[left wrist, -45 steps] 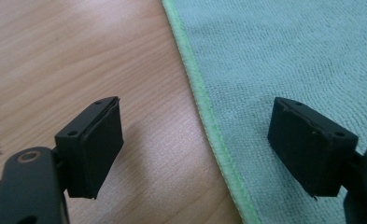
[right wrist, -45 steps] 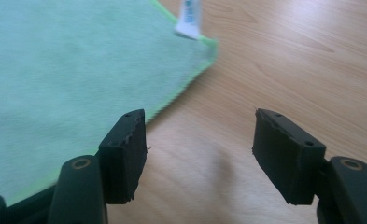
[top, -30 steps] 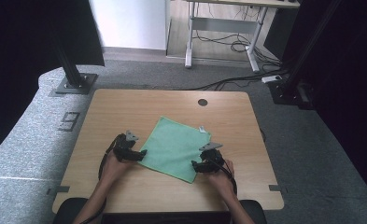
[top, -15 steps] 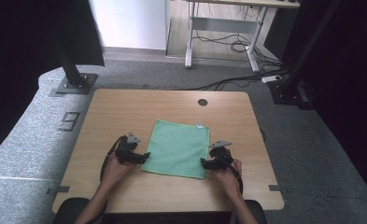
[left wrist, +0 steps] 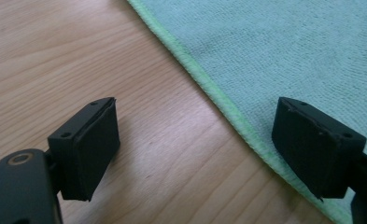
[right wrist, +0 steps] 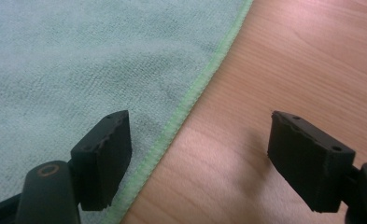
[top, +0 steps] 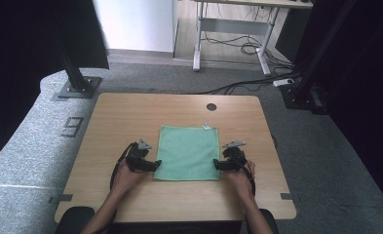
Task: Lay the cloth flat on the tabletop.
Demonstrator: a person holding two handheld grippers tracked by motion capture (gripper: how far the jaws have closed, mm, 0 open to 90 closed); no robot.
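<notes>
my left claw (top: 150,165) sits released at the near left corner of the green cloth (top: 189,152), and the cloth's stitched edge (left wrist: 218,100) runs between its two pads: one pad over bare bench (top: 130,112), the other over the cloth, neither pressing on it. my right claw (top: 219,165) mirrors it at the near right corner, its pads wide apart after easing open a little further, with the cloth's edge (right wrist: 190,100) passing between them and nothing pinched. the cloth lies flat and square between my two claws, stretching away from them toward the far side of the bench. a small white tag (top: 206,126) shows at its far right corner, too small to read. in the left claw view the right-hand pad covers the corner itself, so i cannot tell whether the pad touches the cloth. my forearms are cut off at the bottom edge of the high view.
</notes>
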